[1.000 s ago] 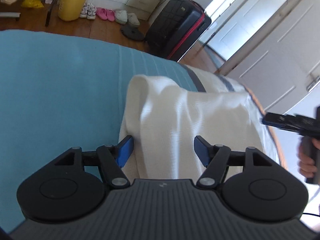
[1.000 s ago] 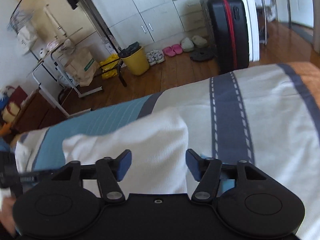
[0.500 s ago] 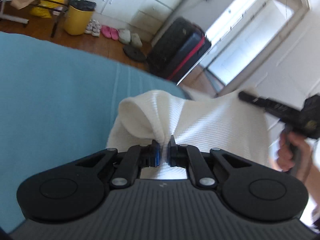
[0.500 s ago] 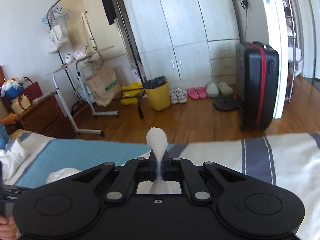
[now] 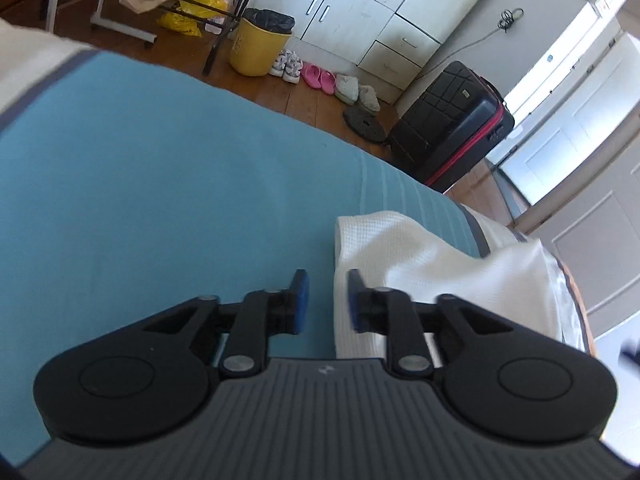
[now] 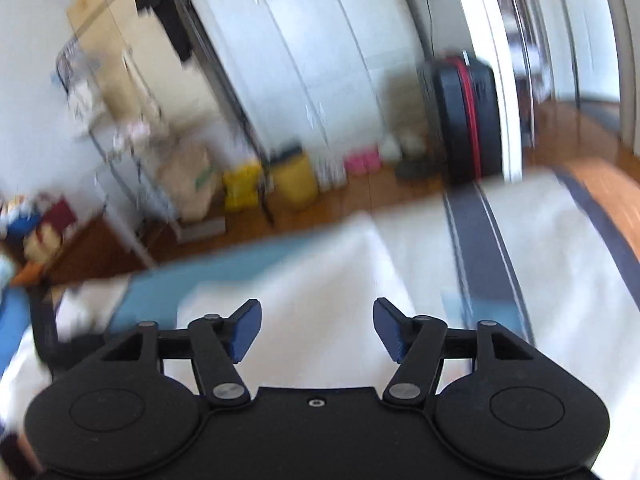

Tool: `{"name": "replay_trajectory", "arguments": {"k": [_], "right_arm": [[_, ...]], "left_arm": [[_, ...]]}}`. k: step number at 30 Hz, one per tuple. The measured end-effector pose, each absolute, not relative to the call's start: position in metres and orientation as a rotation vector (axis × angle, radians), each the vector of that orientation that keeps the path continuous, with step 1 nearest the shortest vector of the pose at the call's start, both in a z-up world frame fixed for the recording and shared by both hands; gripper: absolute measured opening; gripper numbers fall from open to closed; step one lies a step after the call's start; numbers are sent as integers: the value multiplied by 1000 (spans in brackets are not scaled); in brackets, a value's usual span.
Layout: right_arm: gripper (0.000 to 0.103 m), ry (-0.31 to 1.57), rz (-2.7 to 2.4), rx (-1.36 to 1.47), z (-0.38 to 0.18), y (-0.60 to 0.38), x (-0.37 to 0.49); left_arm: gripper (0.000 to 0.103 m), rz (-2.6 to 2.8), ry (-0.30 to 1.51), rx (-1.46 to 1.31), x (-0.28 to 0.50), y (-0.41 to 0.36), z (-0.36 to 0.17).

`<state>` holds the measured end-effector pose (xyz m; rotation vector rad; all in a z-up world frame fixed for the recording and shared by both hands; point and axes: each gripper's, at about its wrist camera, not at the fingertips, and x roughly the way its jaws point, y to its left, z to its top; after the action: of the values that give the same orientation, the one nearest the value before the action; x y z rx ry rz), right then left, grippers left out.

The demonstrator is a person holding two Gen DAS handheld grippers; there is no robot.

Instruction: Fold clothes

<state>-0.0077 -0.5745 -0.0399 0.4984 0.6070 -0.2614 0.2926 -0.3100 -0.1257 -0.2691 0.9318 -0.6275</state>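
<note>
Both tools have let go of the white garment since half a second ago, when each was pinched on a fold of it; their jaws have just been opening.

- Left tool (image 5: 323, 299): one; jaws partly apart, nothing gripped. Garment edge lies just beside its right-hand pad.
- Right tool (image 6: 317, 330): one; jaws wide apart, nothing held, poised over the cloth. View blurred.
- White waffle-knit garment (image 5: 432, 268): one; lying on the bed near its far edge, where the teal panel meets the striped part.
- Bed cover (image 5: 160, 208): one; teal, with white and dark stripes.
- Suitcase (image 5: 452, 128): one, black with red trim, on the floor.
- Yellow bin (image 5: 258, 46): one.
- Pink slippers (image 5: 320, 77): one pair.
- White trainers (image 5: 287, 67): one pair.
</note>
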Motion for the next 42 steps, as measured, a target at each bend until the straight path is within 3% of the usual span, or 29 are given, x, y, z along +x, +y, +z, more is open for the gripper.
{"name": "replay_trajectory", "arguments": {"k": [3,9,16,19,23,30,31,33,35,38,40,42], "right_arm": [[68,721,-255,554,-58,-571,-66],[68,837,-284,648,-92,-564,-160],[68,833,-226,754,-95,-557,-207],[68,884,-219,793,-105,-558,-211],[68,1041,-236,878,-126,-550,-220],[70,1049,-323,840,-121,-546,-242],[71,1047,-303,887,-125,-549,-244],[89,1008,-210,1063,-135,-557,-251],[90,958,-91,1273,-149,-562,-257],[89,973,-80,1277,-154,-560,-255],[79,969,-76,1236,-152,-556,-251],[29,946,-71,1197,-148,-553,-247]], "left_arm": [[48,-659,890,-195,258,-300,-105],[60,-802,901,21,160,-291,-83],[63,-982,839,193,54,-293,-70],[77,-1086,807,237,10,-298,-64],[78,-1229,805,275,-40,-303,-68],[80,-1396,769,514,-111,-315,-87],[81,-1431,770,558,-121,-316,-90],[87,-1507,763,655,-140,-317,-97],[87,-1518,716,752,-157,-318,-103],[88,-1468,683,864,-167,-324,-117],[88,-1424,691,904,-166,-329,-126],[91,-1387,674,921,-163,-332,-130]]}}
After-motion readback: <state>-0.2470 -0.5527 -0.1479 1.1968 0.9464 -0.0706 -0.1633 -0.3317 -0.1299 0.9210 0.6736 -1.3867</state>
